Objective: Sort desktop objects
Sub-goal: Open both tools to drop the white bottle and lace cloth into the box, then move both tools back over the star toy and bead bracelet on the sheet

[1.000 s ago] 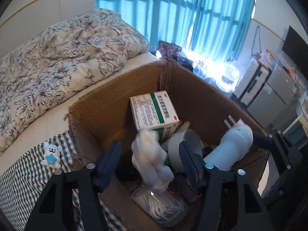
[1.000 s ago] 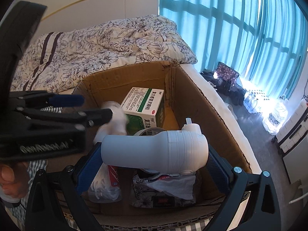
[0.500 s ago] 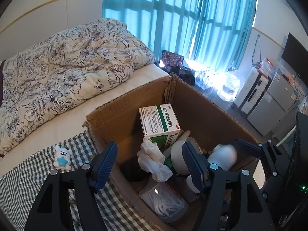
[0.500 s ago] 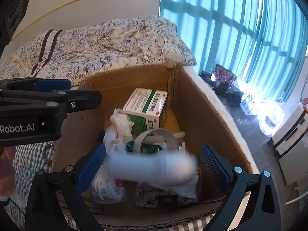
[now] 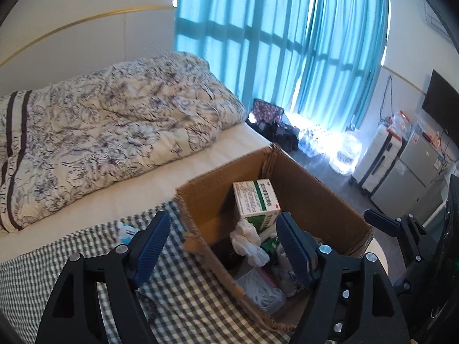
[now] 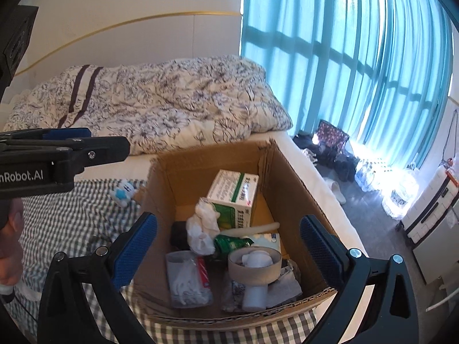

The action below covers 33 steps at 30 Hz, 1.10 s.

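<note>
An open cardboard box (image 6: 289, 172) (image 5: 315, 183) stands on a checked cloth. Inside lie a green-and-white medicine box (image 6: 233, 193) (image 5: 255, 199), a crumpled white tissue (image 6: 200, 229) (image 5: 246, 242), a tape roll (image 6: 254, 266) with a white bottle (image 6: 255, 293) lying through it, and a clear bag of white picks (image 6: 186, 283). My right gripper (image 6: 229, 249) hangs open above the box with nothing between its fingers. My left gripper (image 5: 223, 248) is open too, over the box's left wall; in the right wrist view it (image 6: 57, 154) shows at the left edge. A small blue-and-white toy (image 6: 123, 193) lies on the cloth left of the box.
The checked cloth (image 6: 71, 209) lies on a bed with a floral duvet (image 6: 172, 100) behind it. Teal curtains (image 6: 344, 57) hang at the window to the right. Bags (image 6: 332, 137) and white cabinets (image 5: 387, 154) are on the floor beyond the box. A hand (image 6: 8, 243) grips the left gripper's handle.
The right gripper has opened and the white bottle has dropped into the box, through the tape roll. The left gripper let go of the tissue and both grippers drew back and up.
</note>
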Tool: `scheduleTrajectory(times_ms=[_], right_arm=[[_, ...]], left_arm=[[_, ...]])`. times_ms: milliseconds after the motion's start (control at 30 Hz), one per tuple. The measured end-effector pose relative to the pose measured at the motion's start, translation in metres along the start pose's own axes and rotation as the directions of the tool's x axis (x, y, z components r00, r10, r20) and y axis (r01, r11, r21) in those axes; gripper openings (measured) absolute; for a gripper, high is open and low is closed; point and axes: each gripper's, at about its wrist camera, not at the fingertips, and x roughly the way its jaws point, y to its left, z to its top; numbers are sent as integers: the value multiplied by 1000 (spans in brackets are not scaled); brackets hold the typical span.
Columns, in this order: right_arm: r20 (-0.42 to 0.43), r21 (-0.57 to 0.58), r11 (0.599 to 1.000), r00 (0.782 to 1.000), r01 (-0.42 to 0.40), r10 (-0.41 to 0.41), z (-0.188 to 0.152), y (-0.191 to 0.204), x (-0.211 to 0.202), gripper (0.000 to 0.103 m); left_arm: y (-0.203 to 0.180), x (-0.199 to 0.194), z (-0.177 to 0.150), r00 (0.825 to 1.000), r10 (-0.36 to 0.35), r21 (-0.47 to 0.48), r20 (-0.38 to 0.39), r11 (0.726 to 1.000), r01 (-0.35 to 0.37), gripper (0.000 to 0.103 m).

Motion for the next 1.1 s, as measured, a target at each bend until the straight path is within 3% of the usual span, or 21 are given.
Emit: scheduleTrajectory(times_ms=[200, 400, 733, 933, 1100], right_arm=[[87, -2, 1000, 996, 14, -14, 9, 19, -33, 103], [119, -10, 1000, 993, -11, 12, 14, 32, -53, 103], [136, -12, 997, 988, -74, 75, 10, 63, -71, 103], [133, -21, 993, 984, -117, 119, 7, 86, -74, 103], [117, -22, 990, 983, -138, 140, 4, 99, -69, 103]], left_arm=[[22, -41, 1, 998, 18, -24, 65, 1000, -17, 92], [39, -77, 1, 992, 27, -48, 122, 999, -22, 103], [65, -117, -13, 982, 64, -71, 177, 996, -52, 103], [96, -132, -27, 980, 83, -114, 183, 991, -63, 103], [124, -133, -43, 976, 139, -146, 168, 983, -115, 103]])
